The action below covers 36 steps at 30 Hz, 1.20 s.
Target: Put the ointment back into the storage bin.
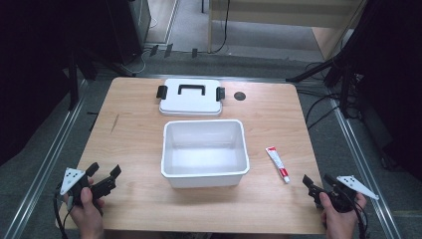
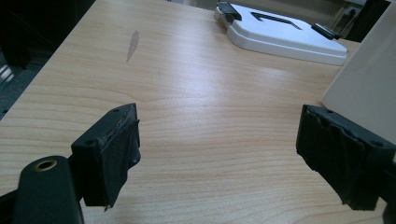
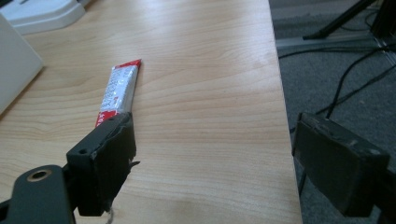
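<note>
While both grippers, left (image 1: 104, 172) and right (image 1: 318, 180), hold their fingers spread and empty, one tub (image 1: 205, 152), one lid (image 1: 190, 96) and one tube (image 1: 277, 163) sit on the surface (image 1: 134, 139).

The table (image 1: 134, 144) has a light wood-grain top, smooth with a soft sheen, marked by 1 dull grey scuff (image 2: 132, 45). The white bin (image 1: 205, 152) looks like glossy plastic, its inner walls catching reflections. The white lid (image 1: 190, 97) is smooth plastic too, with 1 black handle and 2 black clips. The tube (image 3: 119, 92) has a shiny, foil-like white and red skin. The left gripper (image 2: 219, 154) and right gripper (image 3: 212, 163) have matt black jaws with rough, worn pads. The floor (image 1: 40, 149) is grey, coarse carpet.
</note>
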Available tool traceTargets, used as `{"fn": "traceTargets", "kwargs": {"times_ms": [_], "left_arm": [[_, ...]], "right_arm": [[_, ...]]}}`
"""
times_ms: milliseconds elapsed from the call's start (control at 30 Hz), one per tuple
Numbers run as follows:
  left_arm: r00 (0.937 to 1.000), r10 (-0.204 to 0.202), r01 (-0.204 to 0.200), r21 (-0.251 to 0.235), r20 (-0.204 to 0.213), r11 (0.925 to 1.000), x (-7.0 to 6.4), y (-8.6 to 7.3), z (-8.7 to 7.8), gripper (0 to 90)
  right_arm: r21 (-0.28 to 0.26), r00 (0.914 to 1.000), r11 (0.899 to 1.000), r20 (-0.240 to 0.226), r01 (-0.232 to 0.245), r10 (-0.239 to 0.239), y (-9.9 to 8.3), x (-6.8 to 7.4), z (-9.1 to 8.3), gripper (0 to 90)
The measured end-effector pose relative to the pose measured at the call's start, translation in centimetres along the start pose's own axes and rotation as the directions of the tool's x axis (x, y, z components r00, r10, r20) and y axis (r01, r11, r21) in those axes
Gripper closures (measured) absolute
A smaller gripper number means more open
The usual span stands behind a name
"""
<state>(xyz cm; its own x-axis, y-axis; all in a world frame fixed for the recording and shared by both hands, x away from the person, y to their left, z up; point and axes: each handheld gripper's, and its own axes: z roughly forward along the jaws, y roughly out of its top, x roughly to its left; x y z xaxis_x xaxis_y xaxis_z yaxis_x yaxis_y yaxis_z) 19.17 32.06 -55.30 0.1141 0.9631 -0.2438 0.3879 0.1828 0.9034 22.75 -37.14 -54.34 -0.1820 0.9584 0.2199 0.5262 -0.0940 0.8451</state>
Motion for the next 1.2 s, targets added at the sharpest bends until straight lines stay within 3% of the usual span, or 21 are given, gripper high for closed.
{"fn": "traceTargets", "kwargs": {"times_ms": [233, 433, 467, 500, 533, 567, 600, 667, 733, 767, 800, 833, 867, 900, 933, 967, 1033, 1067, 1100, 1167, 1200], "left_arm": [[0.9999, 0.01, -0.01, -0.004, -0.003, 0.9999, -0.1, 0.0, 0.0, 14.3], [1.0, 0.008, -0.008, -0.002, -0.001, 1.0, -0.1, 0.0, 0.0, 14.3], [1.0, 0.008, -0.008, 0.002, -0.001, 1.0, -0.1, 0.0, 0.0, 14.3], [1.0, 0.008, -0.008, 0.002, -0.001, 1.0, -0.1, 0.0, 0.0, 14.3], [1.0, 0.009, -0.009, 0.003, -0.002, 1.0, -0.1, 0.0, 0.0, 14.3], [1.0, 0.009, -0.009, 0.008, -0.004, 0.9999, -0.1, 0.0, 0.0, 14.3], [1.0, 0.007, -0.007, 0.014, -0.004, 0.9999, -0.1, 0.0, 0.1, 14.4], [0.9999, 0.007, -0.006, 0.021, -0.012, 0.9998, -0.1, 0.0, 0.2, 14.4], [0.9998, 0.01, -0.009, 0.022, -0.015, 0.9997, -0.2, 0.0, 0.2, 14.4], [0.9998, 0.01, -0.009, 0.022, -0.015, 0.9997, -0.2, 0.0, 0.2, 14.4], [0.9999, 0.009, -0.009, 0.023, -0.013, 0.9997, -0.1, 0.0, 0.2, 14.4], [0.9999, 0.009, -0.009, 0.023, -0.013, 0.9997, -0.1, 0.0, 0.2, 14.4], [0.9999, 0.004, -0.004, 0.027, -0.01, 0.9996, -0.1, 0.1, 0.2, 14.4], [0.9999, 0.004, -0.004, 0.027, -0.01, 0.9996, -0.1, 0.1, 0.2, 14.4], [1.0, 0.0, 0.0, 0.025, -0.007, 0.9997, -0.1, 0.1, 0.2, 14.4], [1.0, 0.0, 0.0, 0.025, -0.007, 0.9997, -0.1, 0.1, 0.2, 14.5], [1.0, -0.002, 0.002, 0.025, -0.009, 0.9997, -0.1, 0.1, 0.2, 14.5], [1.0, 0.0, 0.0, 0.025, -0.009, 0.9997, -0.1, 0.1, 0.2, 14.5], [1.0, 0.0, 0.0, 0.025, -0.009, 0.9997, -0.1, 0.1, 0.2, 14.5], [1.0, -0.001, 0.001, 0.026, -0.008, 0.9997, -0.1, 0.1, 0.2, 14.5], [1.0, -0.002, 0.003, 0.026, -0.007, 0.9996, 0.0, 0.1, 0.2, 14.5]], "right_arm": [[0.085, 0.9971, 0.996, 0.064, 0.036, -0.042, 1.6, 0.9, -0.4, 14.8], [0.211, 0.9936, 0.973, 0.043, 0.093, -0.104, 3.2, 1.5, -0.3, 15.4], [0.285, 0.9894, 0.949, 0.018, 0.133, -0.144, 3.7, 1.9, 0.1, 14.2], [0.285, 0.9894, 0.949, 0.018, 0.133, -0.144, 3.7, 1.9, 0.1, 14.2], [0.337, 0.9789, 0.924, 0.028, 0.181, -0.202, 4.1, 2.5, 0.4, 14.4], [0.337, 0.9789, 0.924, 0.028, 0.181, -0.202, 4.1, 2.5, 0.4, 14.4], [0.394, 0.9778, 0.9, 0.01, 0.188, -0.209, 4.5, 2.9, 0.7, 14.0], [0.416, 0.9763, 0.888, 0.002, 0.196, -0.216, 4.7, 3.2, 0.9, 14.0], [0.495, 0.9675, 0.839, -0.019, 0.228, -0.252, 5.4, 4.0, 1.6, 13.7], [0.495, 0.9675, 0.839, -0.019, 0.228, -0.252, 5.4, 4.0, 1.6, 13.7], [0.537, 0.9583, 0.803, -0.041, 0.26, -0.283, 5.9, 4.5, 2.0, 13.3], [0.537, 0.9583, 0.803, -0.041, 0.26, -0.283, 5.9, 4.5, 2.0, 13.3], [0.571, 0.9489, 0.77, -0.05, 0.283, -0.311, 6.4, 5.0, 2.3, 13.3], [0.571, 0.9489, 0.77, -0.05, 0.283, -0.311, 6.4, 5.0, 2.3, 13.3], [0.607, 0.9411, 0.736, -0.06, 0.299, -0.333, 7.0, 5.5, 2.7, 13.3], [0.607, 0.9411, 0.736, -0.06, 0.299, -0.333, 7.0, 5.5, 2.7, 13.3], [0.63, 0.9348, 0.709, -0.078, 0.316, -0.347, 7.6, 6.0, 3.0, 13.3], [0.657, 0.9334, 0.683, -0.095, 0.32, -0.346, 8.2, 6.4, 3.4, 13.3], [0.657, 0.9334, 0.683, -0.095, 0.32, -0.346, 8.2, 6.4, 3.4, 13.3], [0.696, 0.9285, 0.641, -0.103, 0.324, -0.357, 8.6, 6.8, 3.8, 13.3], [0.727, 0.9234, 0.602, -0.115, 0.329, -0.366, 9.0, 7.1, 4.4, 13.7]]}}
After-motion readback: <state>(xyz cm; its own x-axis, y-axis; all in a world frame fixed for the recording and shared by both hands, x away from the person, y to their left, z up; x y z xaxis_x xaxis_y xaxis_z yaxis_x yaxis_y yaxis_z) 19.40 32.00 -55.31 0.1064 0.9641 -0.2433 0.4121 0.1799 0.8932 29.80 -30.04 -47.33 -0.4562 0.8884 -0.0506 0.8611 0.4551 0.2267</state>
